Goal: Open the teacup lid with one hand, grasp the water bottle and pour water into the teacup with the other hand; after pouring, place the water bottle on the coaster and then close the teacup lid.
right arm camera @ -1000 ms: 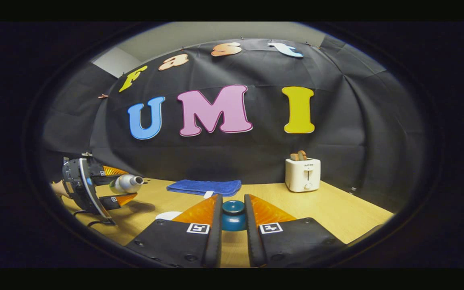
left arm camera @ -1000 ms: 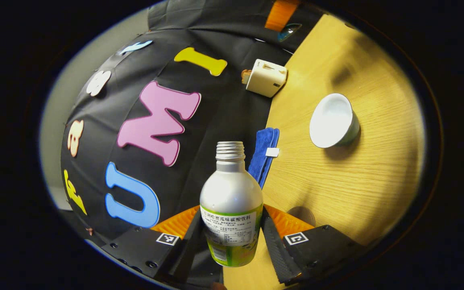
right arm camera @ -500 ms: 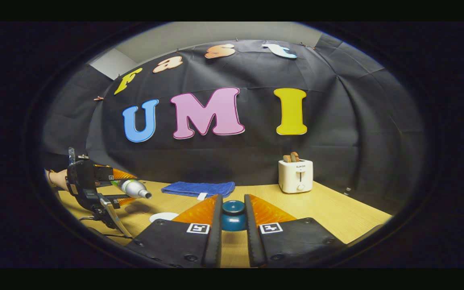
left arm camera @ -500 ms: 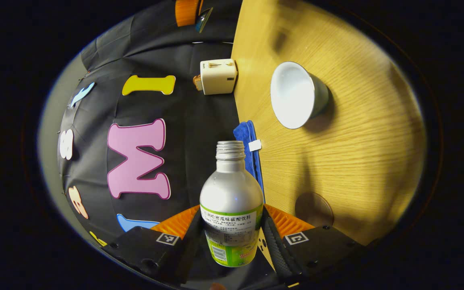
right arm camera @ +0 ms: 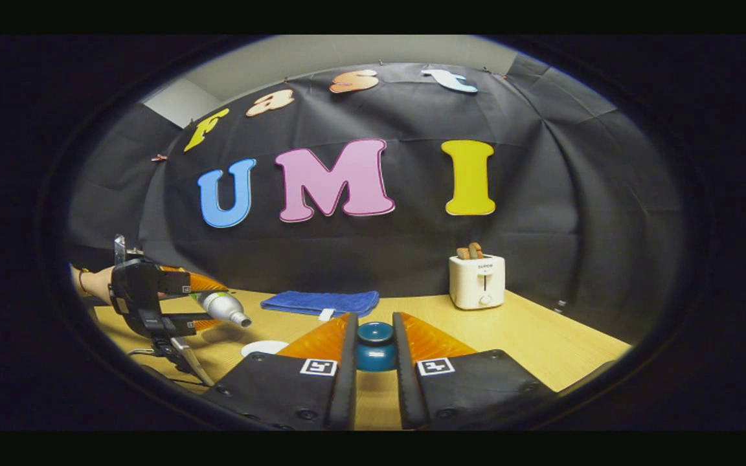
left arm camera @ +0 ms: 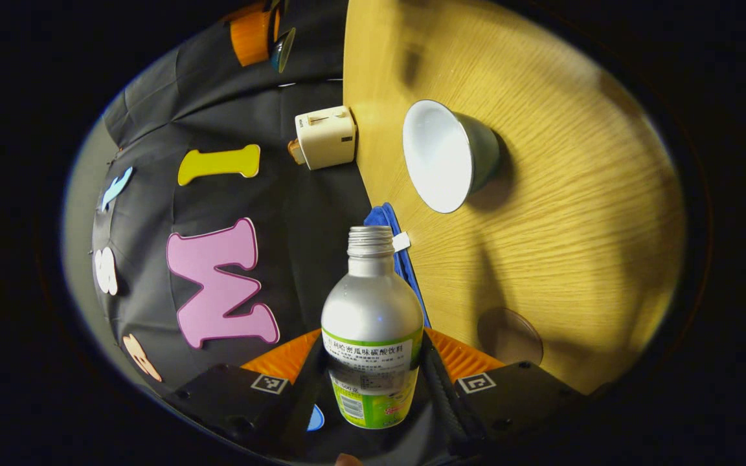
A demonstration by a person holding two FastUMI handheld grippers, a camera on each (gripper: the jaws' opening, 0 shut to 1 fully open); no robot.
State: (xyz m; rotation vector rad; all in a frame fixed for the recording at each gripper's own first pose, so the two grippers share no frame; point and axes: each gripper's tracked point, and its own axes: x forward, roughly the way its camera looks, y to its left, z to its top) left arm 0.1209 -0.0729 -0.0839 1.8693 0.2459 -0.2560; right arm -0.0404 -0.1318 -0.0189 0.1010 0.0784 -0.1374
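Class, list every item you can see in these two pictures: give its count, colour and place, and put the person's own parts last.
Bottle: one, silver with green label, uncapped, tipped, in left gripper.
Teacup: one, white inside, open, on table.
Lid: one, dark blue, in right gripper.
Coaster: one, brown, round, on table.
Cloth: one, blue, folded, by back wall.
Toaster: one, cream, with bread slices, by wall.
Table: one, light wood.
Left gripper: black and orange.
Right gripper: black and orange.
Hand: one, holding left gripper.

dim warm light, soft shadows on table (left arm camera: pixel 541 259), heavy fisheye distortion
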